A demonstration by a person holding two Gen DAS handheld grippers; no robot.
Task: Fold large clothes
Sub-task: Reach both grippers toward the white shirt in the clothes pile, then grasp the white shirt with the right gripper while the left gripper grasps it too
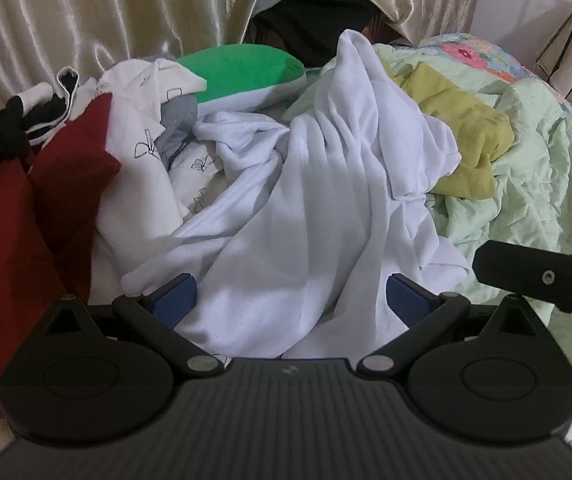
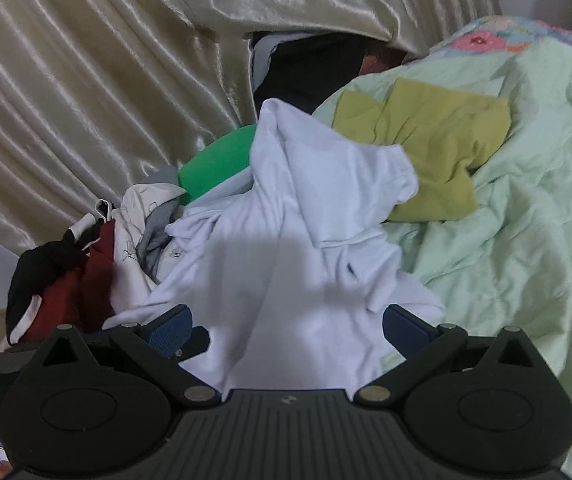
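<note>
Left wrist view: the left gripper [image 1: 290, 300] tilts down over a crumpled white garment [image 1: 305, 200] on the bed [image 1: 533, 184], jaws spread wide, holding nothing.

Right wrist view: the right gripper [image 2: 287, 326] hovers over the same garment [image 2: 286, 260], jaws wide, empty; the left gripper's tip [image 2: 190, 340] shows beside it.

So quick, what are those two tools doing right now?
Left tool: open, holding nothing, above the white garment.
Right tool: open, holding nothing.
</note>
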